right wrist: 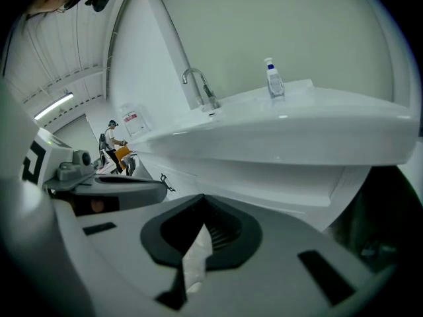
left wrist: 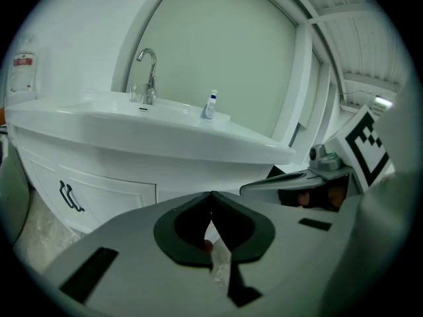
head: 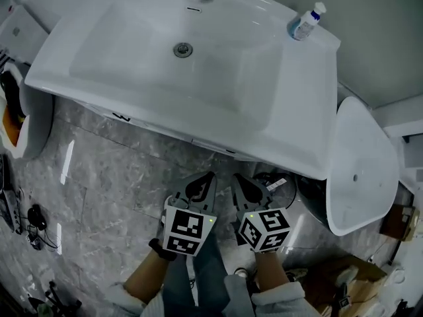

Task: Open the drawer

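Grey marble floor (head: 99,177) under a big white sink (head: 132,65), and I'm crouched low in front of it. The drawer front (left wrist: 109,193) sits below the sink's rim. Its dark handle (left wrist: 69,197) is ahead and off to the left of my left claw (head: 201,189), which is pinched together on nothing. The handle looks more upright than flat, though the wide lens bends stuff. My right claw (head: 246,189) is just beside the left one, also closed up and empty, and it's further from that handle. I reckon the left one should take it, swinging left under the sink.
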